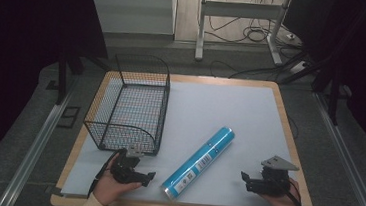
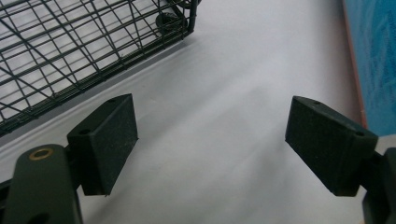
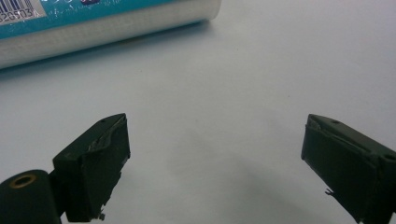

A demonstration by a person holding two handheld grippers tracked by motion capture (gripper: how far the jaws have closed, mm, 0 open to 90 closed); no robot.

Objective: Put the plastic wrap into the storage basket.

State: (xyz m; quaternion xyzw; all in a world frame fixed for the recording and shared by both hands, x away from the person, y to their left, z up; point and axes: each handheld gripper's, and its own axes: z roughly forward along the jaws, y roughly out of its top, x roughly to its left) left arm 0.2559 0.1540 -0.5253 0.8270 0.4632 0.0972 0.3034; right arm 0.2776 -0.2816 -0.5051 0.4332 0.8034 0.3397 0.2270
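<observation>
A blue roll (image 1: 199, 163) with a white label lies diagonally on the white mat, near the table's front. My left gripper (image 1: 148, 176) rests low at the roll's left, jaws wide apart and nothing between them (image 2: 212, 144); the roll's blue side (image 2: 376, 60) runs along the right edge of the left gripper view. My right gripper (image 1: 245, 179) sits to the roll's right, also open and empty (image 3: 215, 163). In the right gripper view the roll (image 3: 102, 23) lies across the top left. A black wire basket (image 1: 130, 103) stands empty at the mat's left.
The basket's wire wall (image 2: 70, 51) stands just beyond the left gripper. The white mat (image 1: 231, 107) covers most of the wooden table (image 1: 288, 137). A desk frame with cables (image 1: 243, 23) stands on the floor behind the table.
</observation>
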